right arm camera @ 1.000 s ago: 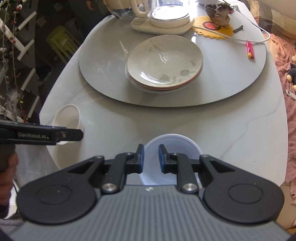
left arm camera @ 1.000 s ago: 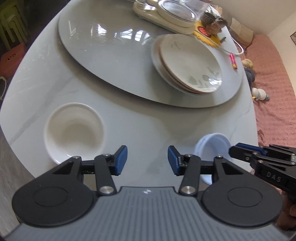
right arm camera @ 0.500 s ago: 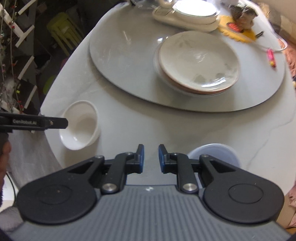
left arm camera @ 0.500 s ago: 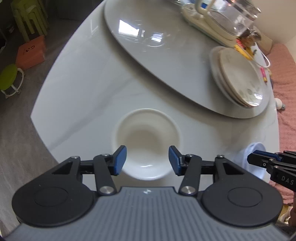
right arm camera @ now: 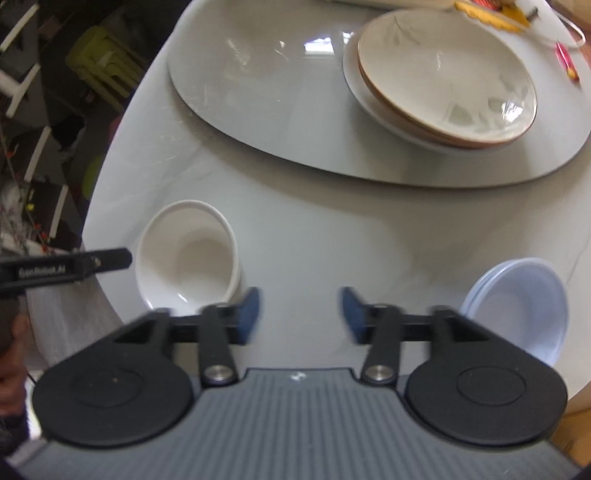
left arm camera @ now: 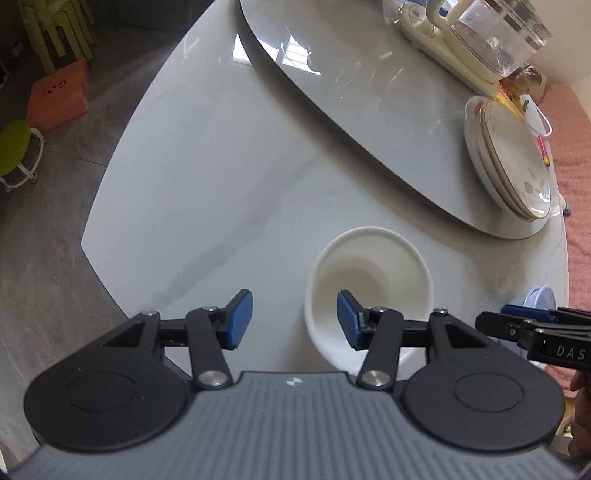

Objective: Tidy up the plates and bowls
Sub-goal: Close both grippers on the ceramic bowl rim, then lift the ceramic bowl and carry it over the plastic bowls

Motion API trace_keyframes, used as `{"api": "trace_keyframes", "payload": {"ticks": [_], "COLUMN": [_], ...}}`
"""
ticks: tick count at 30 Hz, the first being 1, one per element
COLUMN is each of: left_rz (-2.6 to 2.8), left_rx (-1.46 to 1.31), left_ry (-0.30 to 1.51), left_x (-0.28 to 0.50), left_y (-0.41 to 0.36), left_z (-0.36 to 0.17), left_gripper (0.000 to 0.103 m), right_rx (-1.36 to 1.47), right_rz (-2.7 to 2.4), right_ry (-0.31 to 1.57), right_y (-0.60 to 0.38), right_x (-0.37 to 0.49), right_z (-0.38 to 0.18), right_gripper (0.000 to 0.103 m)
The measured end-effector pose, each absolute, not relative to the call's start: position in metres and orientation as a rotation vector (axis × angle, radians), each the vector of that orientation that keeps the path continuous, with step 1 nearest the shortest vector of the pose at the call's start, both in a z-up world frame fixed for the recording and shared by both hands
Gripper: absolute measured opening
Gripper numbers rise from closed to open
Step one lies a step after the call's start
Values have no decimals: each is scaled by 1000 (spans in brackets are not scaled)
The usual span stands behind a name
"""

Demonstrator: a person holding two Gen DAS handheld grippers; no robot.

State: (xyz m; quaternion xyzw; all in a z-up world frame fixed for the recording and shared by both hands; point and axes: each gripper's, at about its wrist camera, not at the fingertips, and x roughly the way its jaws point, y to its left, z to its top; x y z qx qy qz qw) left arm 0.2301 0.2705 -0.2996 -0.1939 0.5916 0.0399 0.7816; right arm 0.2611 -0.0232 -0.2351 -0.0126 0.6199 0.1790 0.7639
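Observation:
A white ceramic bowl (left arm camera: 369,280) stands near the table's front edge; it also shows in the right wrist view (right arm camera: 188,254). My left gripper (left arm camera: 294,320) is open, its right pad over the bowl's near rim and its left pad outside it. My right gripper (right arm camera: 300,315) is open and empty over bare table, between the white bowl and a stack of pale blue bowls (right arm camera: 517,306). The blue bowls show small in the left wrist view (left arm camera: 541,300). A stack of cream plates (right arm camera: 443,74) sits on the grey turntable (right arm camera: 258,92).
A glass kettle on a cream base (left arm camera: 480,40) stands at the back of the turntable. A red pen (right arm camera: 567,61) and a yellow mat (right arm camera: 487,11) lie beyond the plates. The table edge (left arm camera: 107,280) drops to the floor at left, with green stools (left arm camera: 14,147) beyond.
My right gripper has opened wide and moved left, away from the blue bowls. My left gripper has swung left, so the white bowl now sits under its right finger.

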Motion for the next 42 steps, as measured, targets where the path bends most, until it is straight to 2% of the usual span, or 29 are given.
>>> {"api": "trace_keyframes", "payload": {"ticks": [8, 17, 20, 26, 32, 34, 42], "left_rz": [27, -52, -71, -84, -89, -93, -118], "left_rx": [-454, -477, -460, -450, -463, -462, -446], "left_ry": [1302, 1308, 1319, 1332, 1326, 1330, 1319], "left_x": [237, 250, 254, 256, 259, 259, 259], "left_y": [283, 279, 274, 265, 262, 260, 249], "left_z": [-320, -333, -339, -347, -350, -351, -348], "left_gripper": [56, 55, 55, 43, 28, 20, 15], "right_rx": [71, 213, 234, 237, 225, 224, 222], "right_rz": [384, 309, 293, 286, 302, 311, 334], "right_ry": [1405, 1481, 1478, 1479, 1475, 1475, 1464], "right_y": [-3, 4, 4, 6, 4, 3, -2], "right_x": [264, 270, 268, 264, 267, 268, 271], "right_z": [-256, -280, -283, -285, -285, -284, -281], "right_gripper": [53, 28, 27, 22, 14, 11, 8]}}
